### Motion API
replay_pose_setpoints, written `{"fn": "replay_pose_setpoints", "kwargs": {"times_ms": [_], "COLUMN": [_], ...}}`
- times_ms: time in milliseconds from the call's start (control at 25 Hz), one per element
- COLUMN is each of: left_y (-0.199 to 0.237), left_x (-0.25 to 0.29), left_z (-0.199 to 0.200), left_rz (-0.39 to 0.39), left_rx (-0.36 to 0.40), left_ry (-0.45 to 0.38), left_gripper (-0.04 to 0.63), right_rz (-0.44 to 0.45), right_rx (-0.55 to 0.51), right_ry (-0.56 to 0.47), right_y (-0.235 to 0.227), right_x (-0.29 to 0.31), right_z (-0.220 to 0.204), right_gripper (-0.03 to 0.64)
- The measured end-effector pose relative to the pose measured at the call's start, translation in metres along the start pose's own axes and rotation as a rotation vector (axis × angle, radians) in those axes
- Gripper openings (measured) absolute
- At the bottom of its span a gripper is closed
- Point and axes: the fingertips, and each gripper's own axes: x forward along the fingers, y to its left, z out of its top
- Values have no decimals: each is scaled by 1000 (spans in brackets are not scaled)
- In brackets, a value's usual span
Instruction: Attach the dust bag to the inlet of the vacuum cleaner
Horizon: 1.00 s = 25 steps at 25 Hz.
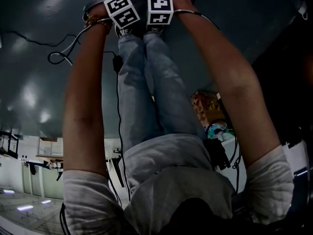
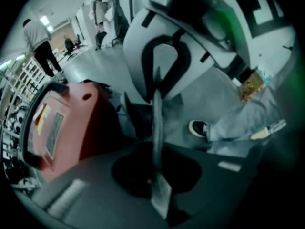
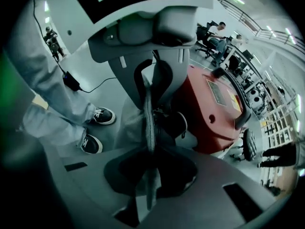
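Together, both arms [image 1: 85, 97] stretch down, left tool [image 1: 122, 11] beside right tool [image 1: 160, 9].

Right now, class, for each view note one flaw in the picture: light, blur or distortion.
Head view: dim, arms in shadow. Left gripper view: fisheye bend, green cast at right, vacuum cleaner soft. Right gripper view: sharper, green cast at left, dust bag edge-on between jaws.

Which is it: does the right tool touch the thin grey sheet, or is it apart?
Touching. The right gripper view shows the right tool shut on the thin grey sheet, which runs edge-on between its jaws.
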Motion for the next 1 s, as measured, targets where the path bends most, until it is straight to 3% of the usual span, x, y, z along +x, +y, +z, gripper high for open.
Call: {"fn": "replay_pose_setpoints", "kwargs": {"times_ms": [120,320,400,680,840,1000], "left_y": [-1,5,6,8,7,1], "left_x": [-6,-14,-14,-10,-15,-27], "left_z": [1,17,16,6,6,9], "left_rz": [16,11,16,29,46,72], "left_rx": [-35,107,131,47,4,-13], "left_ry": [4,11,15,22,2,-24], "left_gripper": [20,23,23,23,116,124], "right_rz": [11,5,1,7,28,15], "right_rx": [-19,131,156,126,161,193], "right_ry": [-13,-6,-11,-9,-26,-34], "right_y": [-1,11,13,1,6,11], "right_x": [-1,8,10,3,-5,-20], "right_z": [0,-16,-15,-9,-11,-18], "right_gripper": [38,38,38,38,52,63]}}
